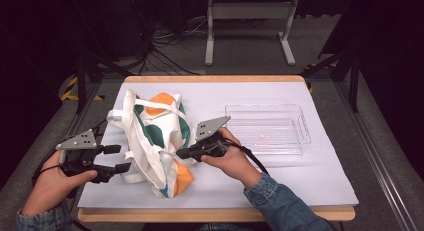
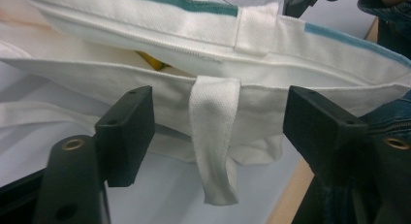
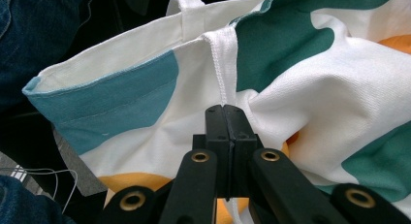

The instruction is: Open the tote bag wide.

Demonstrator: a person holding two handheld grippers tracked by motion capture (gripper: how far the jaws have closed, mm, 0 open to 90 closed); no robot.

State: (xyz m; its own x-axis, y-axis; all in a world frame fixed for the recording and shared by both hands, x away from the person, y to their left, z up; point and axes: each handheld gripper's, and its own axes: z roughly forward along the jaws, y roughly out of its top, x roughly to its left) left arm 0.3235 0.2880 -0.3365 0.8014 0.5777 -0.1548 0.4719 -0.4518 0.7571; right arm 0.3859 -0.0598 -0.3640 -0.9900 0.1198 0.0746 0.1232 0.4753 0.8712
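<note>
A white cloth tote bag (image 1: 160, 141) with green, orange and blue patches lies crumpled on the left half of the white table cover (image 1: 300, 176). My right gripper (image 1: 181, 153) comes at it from the right and is shut on the bag. In the right gripper view its jaws (image 3: 227, 122) pinch the fabric where a white strap (image 3: 223, 64) is sewn on. My left gripper (image 1: 121, 158) stands open at the bag's left side. In the left gripper view a loose white strap (image 2: 213, 136) hangs between its jaws, untouched. Something yellow (image 2: 152, 63) shows inside the bag's mouth.
A clear plastic tray (image 1: 292, 146) sits on the right half of the table. The table's wooden front edge (image 1: 215, 214) is close below both hands. A white metal stand (image 1: 247, 11) and cables are on the floor beyond the table.
</note>
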